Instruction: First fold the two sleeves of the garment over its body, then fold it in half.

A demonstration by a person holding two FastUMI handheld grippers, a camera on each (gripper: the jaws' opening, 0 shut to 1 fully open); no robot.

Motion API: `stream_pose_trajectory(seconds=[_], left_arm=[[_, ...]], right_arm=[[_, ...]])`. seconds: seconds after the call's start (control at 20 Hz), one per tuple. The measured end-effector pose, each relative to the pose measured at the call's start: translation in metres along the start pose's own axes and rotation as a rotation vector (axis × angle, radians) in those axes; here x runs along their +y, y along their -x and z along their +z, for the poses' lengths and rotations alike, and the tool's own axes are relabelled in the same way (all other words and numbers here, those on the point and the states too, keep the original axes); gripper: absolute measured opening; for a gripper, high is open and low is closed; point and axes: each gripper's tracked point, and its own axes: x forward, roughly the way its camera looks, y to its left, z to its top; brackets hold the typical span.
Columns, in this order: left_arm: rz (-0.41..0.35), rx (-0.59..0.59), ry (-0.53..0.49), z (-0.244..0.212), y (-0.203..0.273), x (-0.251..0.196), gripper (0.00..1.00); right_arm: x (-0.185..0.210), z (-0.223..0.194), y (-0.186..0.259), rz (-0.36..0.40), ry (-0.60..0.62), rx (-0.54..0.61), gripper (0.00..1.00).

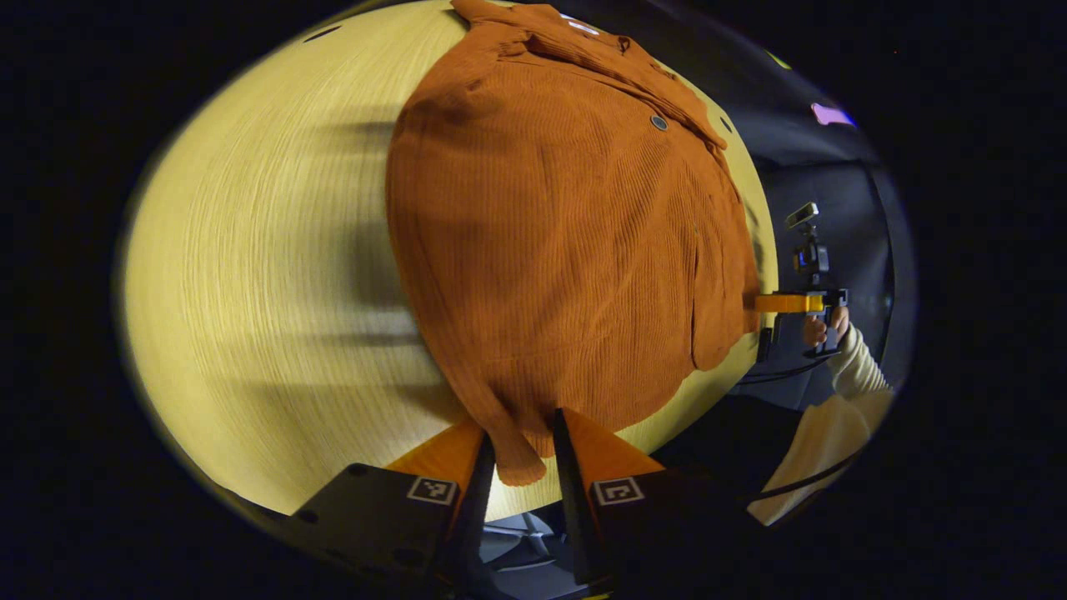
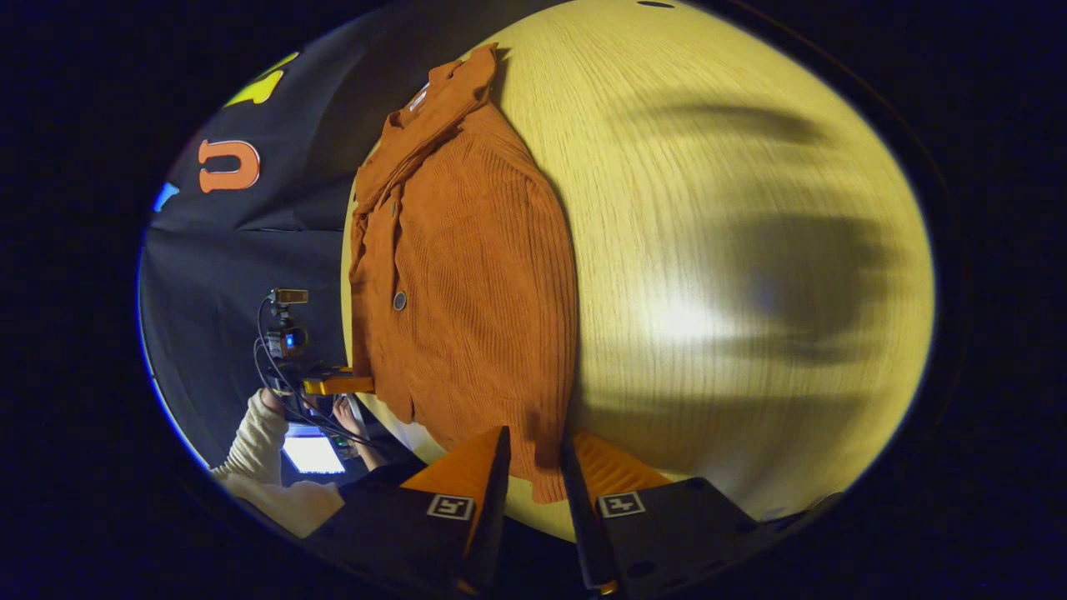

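Observation:
An orange corduroy garment (image 1: 558, 250) lies flat on the pale wooden table (image 1: 267, 292), its collar (image 1: 575, 37) at the far end and a dark button (image 1: 658, 122) showing. My left gripper (image 1: 519, 421) is shut on a narrow strip of the cloth at the near end, by the table's edge. In the right gripper view the garment (image 2: 467, 292) lies left of centre, and my right gripper (image 2: 534, 432) is shut on its near corner. The right gripper (image 1: 763, 302) touches the garment's right edge in the left gripper view. The left gripper (image 2: 358, 383) sits at the garment's left edge in the right gripper view.
Bare tabletop (image 2: 708, 250) spreads wide to one side of the garment. A person's cream sleeve (image 1: 859, 375) and hand hold the far gripper beyond the table's edge. A lit screen (image 2: 313, 454) glows low beside the person. Black booth cloth (image 2: 233, 258) hangs behind.

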Motion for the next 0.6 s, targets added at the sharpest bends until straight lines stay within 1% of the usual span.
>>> stream_pose_trajectory(seconds=[0.05, 0.15, 0.2, 0.25, 0.35, 0.4, 0.45, 0.5, 0.55, 0.6], left_arm=[[-0.031, -0.014, 0.031, 0.003, 0.001, 0.0, 0.37], [-0.079, -0.052, 0.061, 0.007, -0.008, -0.016, 0.33], [-0.099, -0.064, 0.067, 0.009, -0.011, -0.022, 0.33], [-0.114, -0.071, 0.075, 0.011, -0.011, -0.023, 0.33], [-0.12, -0.077, 0.093, 0.012, -0.011, -0.02, 0.33], [-0.124, -0.086, 0.102, 0.014, -0.009, -0.017, 0.29], [-0.127, -0.095, 0.109, 0.016, -0.009, -0.016, 0.2], [-0.127, -0.107, 0.114, 0.018, -0.008, -0.017, 0.16], [-0.119, -0.122, 0.106, 0.019, -0.011, -0.017, 0.13], [-0.107, -0.133, 0.086, 0.02, -0.009, -0.015, 0.12]], right_arm=[[0.002, 0.001, -0.002, 0.019, -0.015, 0.014, 0.3], [0.007, -0.004, -0.007, 0.052, -0.028, 0.043, 0.31], [0.01, -0.006, -0.011, 0.065, -0.029, 0.056, 0.3], [0.013, -0.008, -0.014, 0.075, -0.026, 0.063, 0.31], [0.019, -0.01, -0.017, 0.088, -0.029, 0.064, 0.31], [0.022, -0.011, -0.019, 0.094, -0.031, 0.06, 0.31], [0.023, -0.012, -0.021, 0.097, -0.02, 0.054, 0.31], [0.024, -0.012, -0.022, 0.093, 0.007, 0.044, 0.31], [0.018, -0.01, -0.026, 0.054, 0.051, 0.034, 0.31], [0.016, -0.01, -0.033, 0.05, 0.054, 0.022, 0.17]])
